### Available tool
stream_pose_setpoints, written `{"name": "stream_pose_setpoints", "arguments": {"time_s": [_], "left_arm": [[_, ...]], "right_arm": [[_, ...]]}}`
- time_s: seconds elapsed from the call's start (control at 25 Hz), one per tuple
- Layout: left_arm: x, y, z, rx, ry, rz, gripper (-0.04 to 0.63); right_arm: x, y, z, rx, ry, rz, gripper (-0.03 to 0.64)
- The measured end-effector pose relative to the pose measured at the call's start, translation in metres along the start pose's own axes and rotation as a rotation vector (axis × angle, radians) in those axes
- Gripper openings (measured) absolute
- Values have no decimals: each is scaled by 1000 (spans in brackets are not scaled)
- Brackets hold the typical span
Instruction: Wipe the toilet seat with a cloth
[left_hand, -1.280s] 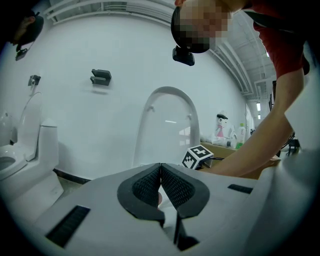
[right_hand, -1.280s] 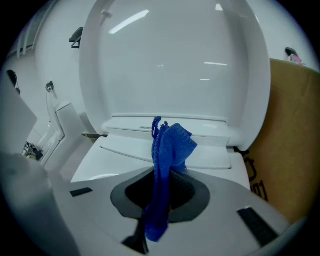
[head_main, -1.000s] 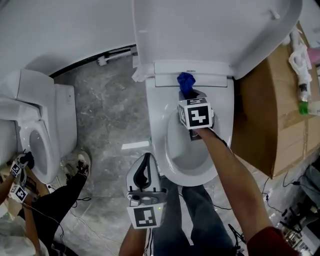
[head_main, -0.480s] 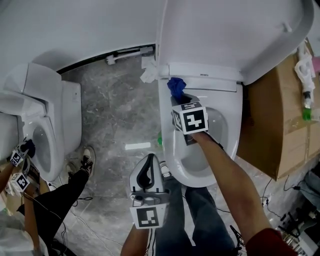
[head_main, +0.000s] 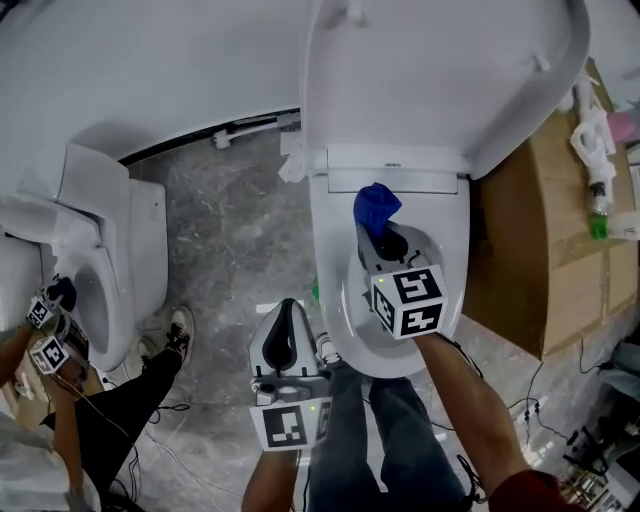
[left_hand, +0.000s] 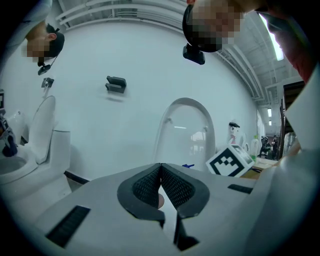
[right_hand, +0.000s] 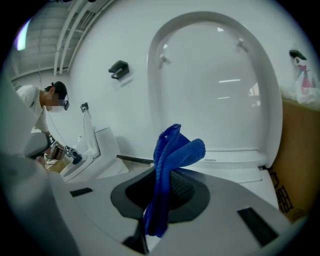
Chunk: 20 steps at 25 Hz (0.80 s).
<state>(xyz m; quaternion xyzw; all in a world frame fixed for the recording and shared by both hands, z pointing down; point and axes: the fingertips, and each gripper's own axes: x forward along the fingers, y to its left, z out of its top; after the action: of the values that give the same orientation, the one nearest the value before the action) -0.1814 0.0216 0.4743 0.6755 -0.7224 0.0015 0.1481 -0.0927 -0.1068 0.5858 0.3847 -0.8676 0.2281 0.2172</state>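
Observation:
The white toilet seat (head_main: 328, 272) lies down under its raised lid (head_main: 440, 80). My right gripper (head_main: 386, 236) is shut on a blue cloth (head_main: 376, 208), which stands up from the jaws over the rear of the bowl, just in front of the hinge. In the right gripper view the cloth (right_hand: 172, 155) hangs folded between the pads, with the lid (right_hand: 215, 85) behind and the seat's back edge (right_hand: 235, 167) below. My left gripper (head_main: 283, 338) hangs shut and empty beside the bowl's front left, over the floor. In the left gripper view its pads (left_hand: 150, 184) meet.
A second toilet (head_main: 110, 250) stands at the left, where another person holds small grippers (head_main: 50, 340). A cardboard box (head_main: 550, 230) with a spray bottle (head_main: 592, 180) on it sits right of the toilet. Cables lie on the grey floor (head_main: 220, 230).
My right gripper carried the cloth left along the back of the seat, then drew back toward me and over the bowl. The left gripper stayed put and shut.

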Motion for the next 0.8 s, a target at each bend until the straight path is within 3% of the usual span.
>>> {"name": "stream_pose_setpoints", "arguments": {"time_s": [0.44, 0.8], "left_arm": [[-7, -49, 64, 3, -9, -1, 17], [-43, -101, 155, 50, -35, -35, 17]], "right_arm": [[-158, 13, 84, -83, -244, -12, 61], [-276, 32, 166, -138, -388, -27, 61]]}}
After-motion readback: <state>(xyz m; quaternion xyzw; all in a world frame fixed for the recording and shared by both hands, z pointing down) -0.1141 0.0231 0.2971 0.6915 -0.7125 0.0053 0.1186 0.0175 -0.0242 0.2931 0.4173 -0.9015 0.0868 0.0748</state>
